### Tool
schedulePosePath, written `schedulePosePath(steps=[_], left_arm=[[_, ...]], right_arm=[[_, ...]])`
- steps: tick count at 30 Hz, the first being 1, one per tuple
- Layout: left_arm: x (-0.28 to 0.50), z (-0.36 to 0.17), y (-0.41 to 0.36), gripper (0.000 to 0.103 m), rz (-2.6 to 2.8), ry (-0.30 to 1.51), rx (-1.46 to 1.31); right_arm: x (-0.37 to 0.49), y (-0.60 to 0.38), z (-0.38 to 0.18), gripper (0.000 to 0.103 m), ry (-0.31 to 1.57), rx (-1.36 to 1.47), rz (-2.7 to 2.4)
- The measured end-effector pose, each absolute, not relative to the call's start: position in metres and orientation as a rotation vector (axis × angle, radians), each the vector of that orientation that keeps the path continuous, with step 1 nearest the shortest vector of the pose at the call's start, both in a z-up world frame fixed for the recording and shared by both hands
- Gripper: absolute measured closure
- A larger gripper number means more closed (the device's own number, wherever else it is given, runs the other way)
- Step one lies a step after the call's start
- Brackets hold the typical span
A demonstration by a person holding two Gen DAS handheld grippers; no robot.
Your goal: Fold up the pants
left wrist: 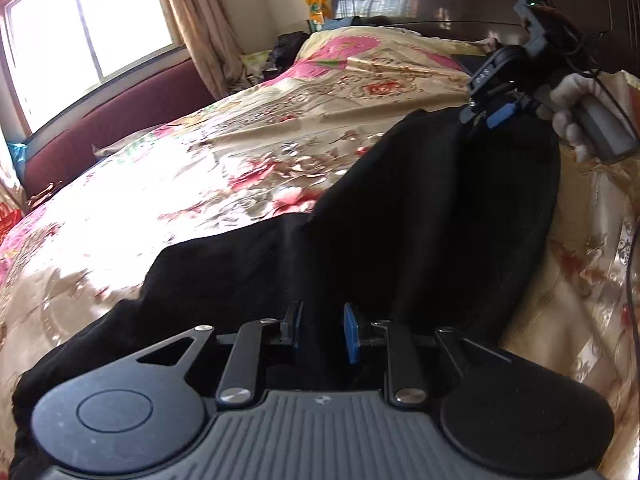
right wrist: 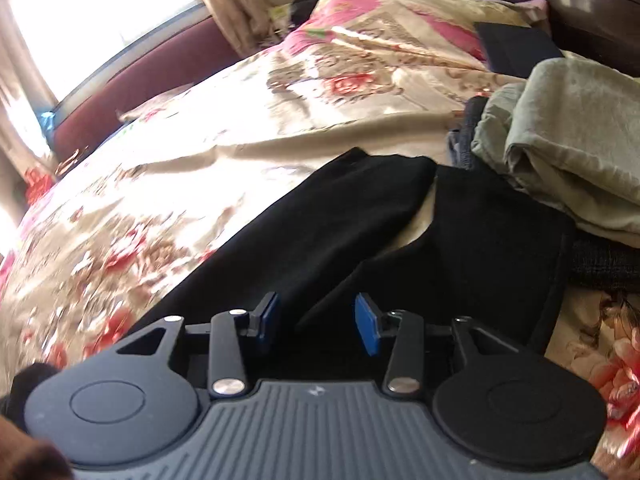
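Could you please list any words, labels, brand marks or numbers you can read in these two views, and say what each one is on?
No text can be read with confidence.
Small white emblem on the left gripper body: a logo, no letters.
The same emblem on the right gripper body: no letters.
White marking on the right gripper's dark housing, left wrist view: too blurred to read.
Yellow package by the headboard: print too small.

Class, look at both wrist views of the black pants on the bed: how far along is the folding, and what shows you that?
Early. Done: the black pants lie spread on the floral bedspread, the two legs apart with bedspread showing between them. In hand: the left gripper and the right gripper are both open above the fabric, holding nothing. Left: no fold is visible yet, so bringing the legs together and folding remain.
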State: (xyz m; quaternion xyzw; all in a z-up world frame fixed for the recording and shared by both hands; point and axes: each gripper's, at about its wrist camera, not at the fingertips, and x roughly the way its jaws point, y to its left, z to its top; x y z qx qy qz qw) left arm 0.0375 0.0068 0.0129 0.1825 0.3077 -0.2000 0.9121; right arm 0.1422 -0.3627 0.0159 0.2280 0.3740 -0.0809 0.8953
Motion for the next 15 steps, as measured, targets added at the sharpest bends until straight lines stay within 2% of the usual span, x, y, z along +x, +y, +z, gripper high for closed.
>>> schedulePosePath(steps=[3,7,15], left_arm=[[0.052,0.009,-0.013,0.064,-0.452,0.646,0.370],[0.062,0.005,-0.024,0.061,-0.478,0.652,0.370],[0.061,0.003,-0.022,0.061,-0.483,0.663,0.366]], right_arm=[[0.163,-0.382,0.010,0.060,0.746,0.520,-0.212],[0.185,-0.403,-0.013,0.060,0.819,0.569,-0.309],[0.176,-0.411,-0.019,0.061,0.783,0.658,-0.348]])
